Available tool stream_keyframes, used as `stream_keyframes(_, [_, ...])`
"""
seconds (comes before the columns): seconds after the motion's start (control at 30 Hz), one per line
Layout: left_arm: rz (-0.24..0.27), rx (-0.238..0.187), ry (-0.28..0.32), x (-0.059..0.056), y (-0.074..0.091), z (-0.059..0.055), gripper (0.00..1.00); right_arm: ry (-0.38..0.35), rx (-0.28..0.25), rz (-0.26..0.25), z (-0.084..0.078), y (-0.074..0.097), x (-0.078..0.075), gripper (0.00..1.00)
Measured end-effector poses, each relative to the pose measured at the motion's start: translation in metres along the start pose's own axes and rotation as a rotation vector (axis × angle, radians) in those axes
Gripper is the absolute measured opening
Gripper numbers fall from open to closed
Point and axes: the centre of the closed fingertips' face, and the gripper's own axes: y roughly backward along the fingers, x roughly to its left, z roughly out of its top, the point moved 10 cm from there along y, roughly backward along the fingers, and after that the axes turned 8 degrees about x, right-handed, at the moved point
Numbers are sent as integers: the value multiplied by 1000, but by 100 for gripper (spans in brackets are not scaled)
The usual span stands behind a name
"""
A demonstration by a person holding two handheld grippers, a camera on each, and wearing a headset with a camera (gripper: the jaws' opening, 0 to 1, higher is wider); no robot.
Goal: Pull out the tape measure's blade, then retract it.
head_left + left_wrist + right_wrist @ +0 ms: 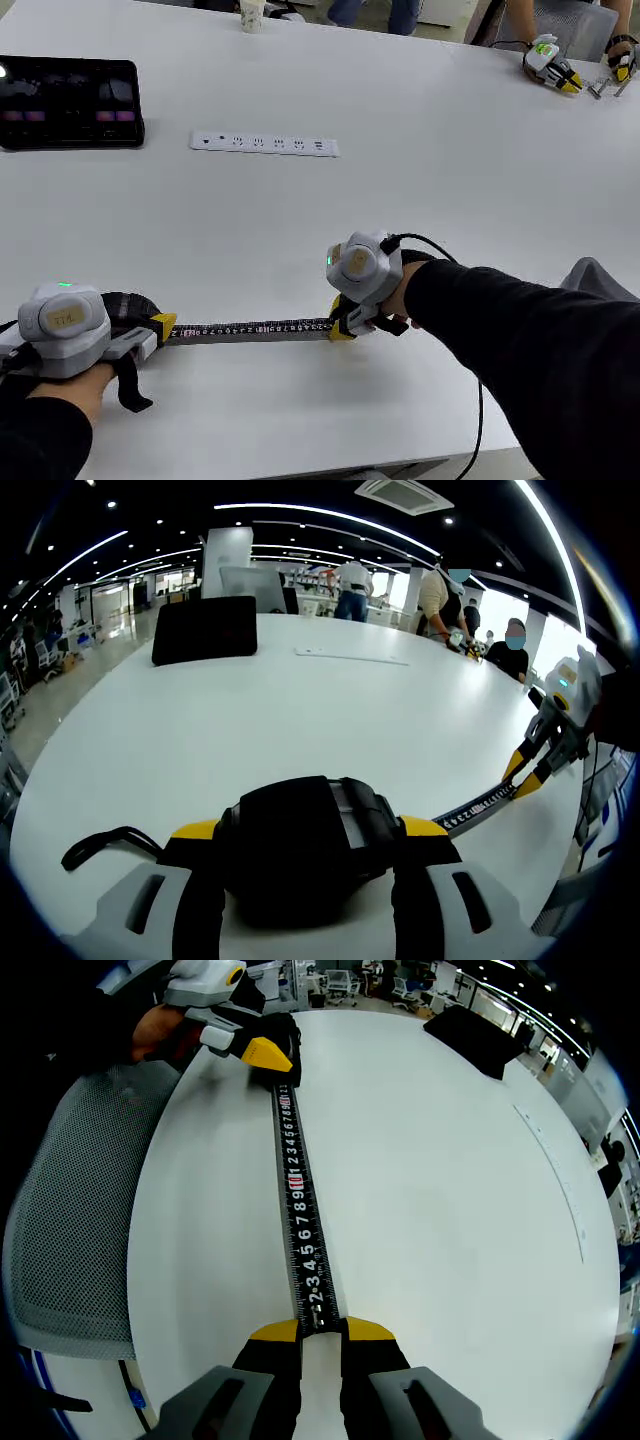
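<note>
Tape measure case (pixel 300 855) sits on the white bench (pixel 420 150) near its front left edge, clamped between the yellow-tipped fingers (pixel 197 830) of the left gripper (pixel 310 832). The blade (pixel 295 1180) is drawn out of the case and lies flat on the bench surface, graduations facing up, running straight to the right gripper (pixel 322 1332). The right gripper's fingers (pixel 372 1330) are closed together on the blade's free end, with the lowest numbers of the scale just ahead of the fingertips. In the head view, both grippers sit low at the bench, well apart, with the blade stretched between them. Farther back on the bench lie a dark tablet (pixel 70 100), a white power strip (pixel 265 143) and a paper cup (pixel 252 15), all well apart from the blade.
</note>
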Motion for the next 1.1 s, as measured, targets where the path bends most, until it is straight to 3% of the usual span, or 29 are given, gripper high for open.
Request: stream_keyframes(1.1, [-6, 45, -6, 1, 0, 2, 63, -21, 9, -5, 9, -1, 1, 11])
